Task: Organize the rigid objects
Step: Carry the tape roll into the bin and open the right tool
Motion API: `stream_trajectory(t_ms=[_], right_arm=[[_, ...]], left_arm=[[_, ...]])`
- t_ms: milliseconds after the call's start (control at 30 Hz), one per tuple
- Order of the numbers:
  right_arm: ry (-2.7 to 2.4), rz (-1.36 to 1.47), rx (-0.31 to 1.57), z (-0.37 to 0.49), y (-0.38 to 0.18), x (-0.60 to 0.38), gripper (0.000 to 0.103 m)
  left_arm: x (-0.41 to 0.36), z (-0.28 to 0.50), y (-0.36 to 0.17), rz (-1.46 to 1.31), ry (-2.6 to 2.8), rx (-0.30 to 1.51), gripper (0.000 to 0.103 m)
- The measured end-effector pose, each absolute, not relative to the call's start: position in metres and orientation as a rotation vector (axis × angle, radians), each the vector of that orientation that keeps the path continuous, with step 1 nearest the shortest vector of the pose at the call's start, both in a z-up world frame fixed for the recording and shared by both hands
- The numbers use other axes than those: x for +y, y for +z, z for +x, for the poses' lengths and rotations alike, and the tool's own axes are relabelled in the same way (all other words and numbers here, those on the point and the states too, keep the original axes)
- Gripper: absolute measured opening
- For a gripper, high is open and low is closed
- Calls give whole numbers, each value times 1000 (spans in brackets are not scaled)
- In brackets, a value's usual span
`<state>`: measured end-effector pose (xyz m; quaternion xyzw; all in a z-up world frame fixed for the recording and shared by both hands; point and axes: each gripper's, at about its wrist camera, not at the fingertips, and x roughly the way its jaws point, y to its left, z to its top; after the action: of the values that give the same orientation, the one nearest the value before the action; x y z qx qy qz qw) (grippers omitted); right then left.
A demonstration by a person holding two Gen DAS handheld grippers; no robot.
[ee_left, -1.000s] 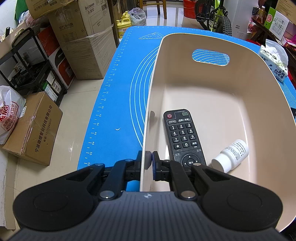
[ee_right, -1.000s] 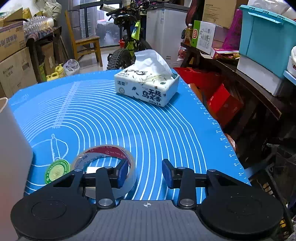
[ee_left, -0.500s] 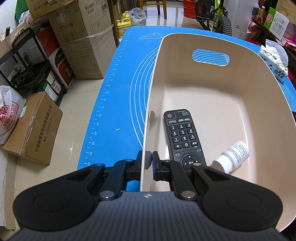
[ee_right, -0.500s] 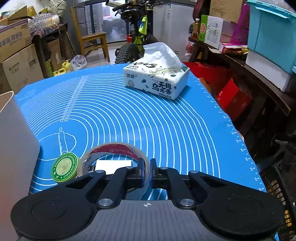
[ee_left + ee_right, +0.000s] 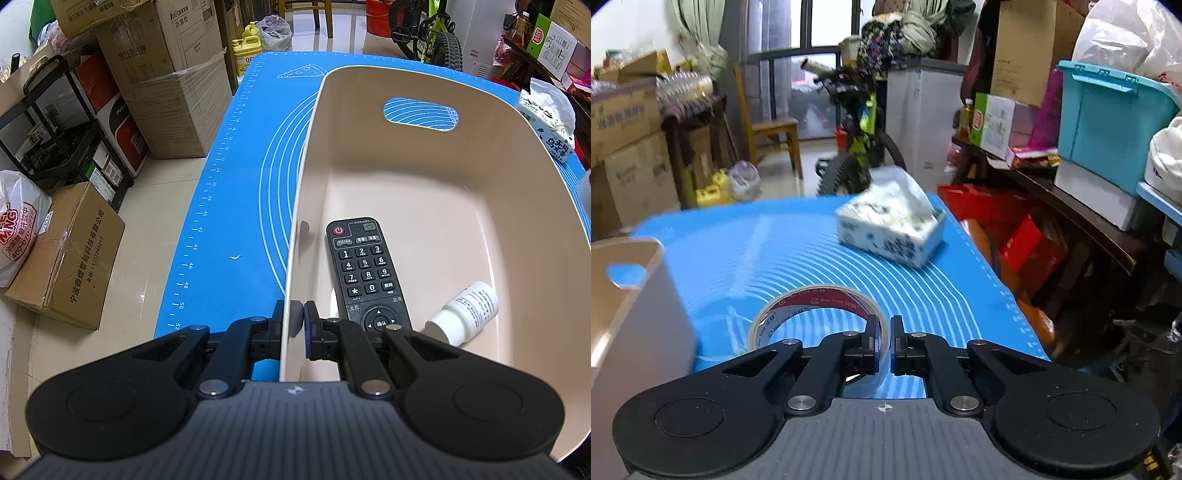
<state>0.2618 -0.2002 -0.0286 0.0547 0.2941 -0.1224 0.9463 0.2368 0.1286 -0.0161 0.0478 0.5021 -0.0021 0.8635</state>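
Note:
A beige plastic bin [image 5: 436, 177] stands on the blue mat [image 5: 243, 192]. Inside it lie a black remote control [image 5: 365, 273] and a small white bottle [image 5: 463, 312] on its side. My left gripper [image 5: 298, 320] is shut on the bin's near left wall, one finger outside and one inside. My right gripper [image 5: 884, 343] is shut on the right edge of a clear tape roll [image 5: 816, 314] with a red inner label and holds it lifted above the mat. The bin's corner [image 5: 631, 295] shows at the left of the right wrist view.
A tissue box [image 5: 890, 230] sits at the mat's far right; it also shows in the left wrist view [image 5: 550, 122]. Cardboard boxes [image 5: 70, 251] and a black rack [image 5: 55, 125] stand on the floor to the left. A bicycle [image 5: 857, 147] and storage shelves [image 5: 1089, 184] lie beyond.
My right gripper closed on the tape roll's edge, then lifted it off the mat; the green round tin is out of view. The left gripper and bin have not moved.

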Motion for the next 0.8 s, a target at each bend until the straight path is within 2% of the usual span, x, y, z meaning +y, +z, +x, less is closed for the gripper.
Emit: stream_trajectory(t_ms=[400, 800], right_arm=[[-54, 95, 489, 249, 22, -135, 17], [168, -71, 544, 254, 13, -39, 17]], left_arm=[[129, 236, -16, 98, -4, 1053, 12], [128, 236, -16, 99, -4, 1053, 12]])
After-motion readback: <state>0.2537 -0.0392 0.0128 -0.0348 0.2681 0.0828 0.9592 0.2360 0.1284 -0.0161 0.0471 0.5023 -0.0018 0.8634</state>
